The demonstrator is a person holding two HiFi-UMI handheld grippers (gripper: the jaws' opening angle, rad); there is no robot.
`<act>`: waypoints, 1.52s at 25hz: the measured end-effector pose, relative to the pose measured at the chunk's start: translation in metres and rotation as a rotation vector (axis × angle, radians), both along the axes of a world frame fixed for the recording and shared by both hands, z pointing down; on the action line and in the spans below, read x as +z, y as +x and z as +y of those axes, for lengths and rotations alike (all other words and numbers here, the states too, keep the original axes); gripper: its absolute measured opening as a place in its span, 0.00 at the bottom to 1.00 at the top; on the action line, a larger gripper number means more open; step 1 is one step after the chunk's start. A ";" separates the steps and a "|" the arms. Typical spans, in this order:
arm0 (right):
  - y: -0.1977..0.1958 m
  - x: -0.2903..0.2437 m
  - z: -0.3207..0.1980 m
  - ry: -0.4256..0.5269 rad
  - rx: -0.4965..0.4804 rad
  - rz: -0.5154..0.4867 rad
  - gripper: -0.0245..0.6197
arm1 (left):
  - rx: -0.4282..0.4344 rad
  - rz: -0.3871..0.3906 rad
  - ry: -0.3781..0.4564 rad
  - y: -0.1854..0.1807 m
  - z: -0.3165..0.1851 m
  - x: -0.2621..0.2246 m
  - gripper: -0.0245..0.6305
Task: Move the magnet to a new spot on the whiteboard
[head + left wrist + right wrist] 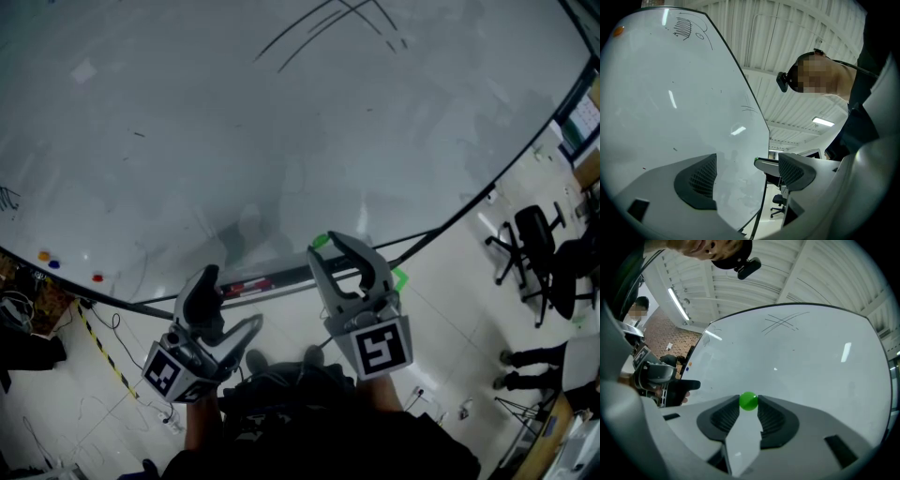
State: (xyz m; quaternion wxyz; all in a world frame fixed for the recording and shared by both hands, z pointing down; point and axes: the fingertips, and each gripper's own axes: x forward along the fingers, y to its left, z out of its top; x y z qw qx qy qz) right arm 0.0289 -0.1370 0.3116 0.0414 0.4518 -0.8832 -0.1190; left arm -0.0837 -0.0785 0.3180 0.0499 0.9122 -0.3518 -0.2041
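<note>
We hold the right gripper [749,405] up to the whiteboard [811,357], its jaws pinching the green magnet [749,400] right at their tips. The pads press on it from both sides. In the head view the magnet sits low on the board, near the bottom frame and a little right of the middle; whether it touches the surface we cannot tell.

Our left gripper [747,176] is lower and to the left of the right one, well apart from the magnet. Its jaws are spread wide with nothing between them (only the board and the room beyond show through the gap).

The board itself is mostly bare. A few crossed pen lines [328,23] run near its top, and three small coloured dots [53,263], orange, blue and red, lie close together at its lower left edge. A tray [272,281] runs along the bottom frame, just beyond the two grippers. Off to the right, past the board's edge, black chairs [534,234] stand on the pale floor.
</note>
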 end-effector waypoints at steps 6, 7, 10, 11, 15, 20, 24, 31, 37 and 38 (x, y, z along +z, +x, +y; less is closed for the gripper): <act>0.003 0.003 0.002 0.010 -0.014 0.018 0.27 | -0.005 -0.016 0.019 0.006 0.001 0.000 0.66; 0.003 0.003 0.002 0.007 -0.014 0.016 0.27 | -0.006 -0.021 0.021 0.007 0.001 0.000 0.66; 0.004 0.005 0.002 -0.002 -0.013 0.017 0.27 | -0.006 -0.025 0.019 0.008 0.000 0.002 0.66; 0.004 0.006 0.002 -0.004 -0.014 0.023 0.27 | -0.004 -0.024 0.017 0.009 0.000 0.002 0.66; 0.004 0.006 0.001 0.002 -0.018 0.028 0.27 | 0.002 -0.022 0.015 0.011 0.000 0.003 0.66; 0.003 0.009 -0.001 -0.011 -0.018 0.028 0.27 | -0.002 -0.019 0.012 0.009 -0.002 0.004 0.66; 0.001 0.009 -0.002 -0.009 -0.018 0.021 0.27 | -0.002 -0.014 0.016 0.008 -0.001 0.004 0.66; -0.005 0.014 -0.007 -0.012 -0.006 0.042 0.27 | -0.010 -0.006 0.015 0.003 -0.001 0.003 0.66; -0.011 0.019 -0.014 -0.025 0.009 0.050 0.27 | -0.017 -0.003 0.017 -0.002 -0.001 0.003 0.66; -0.012 0.020 -0.015 -0.026 0.010 0.051 0.27 | -0.018 -0.002 0.017 -0.003 -0.001 0.003 0.66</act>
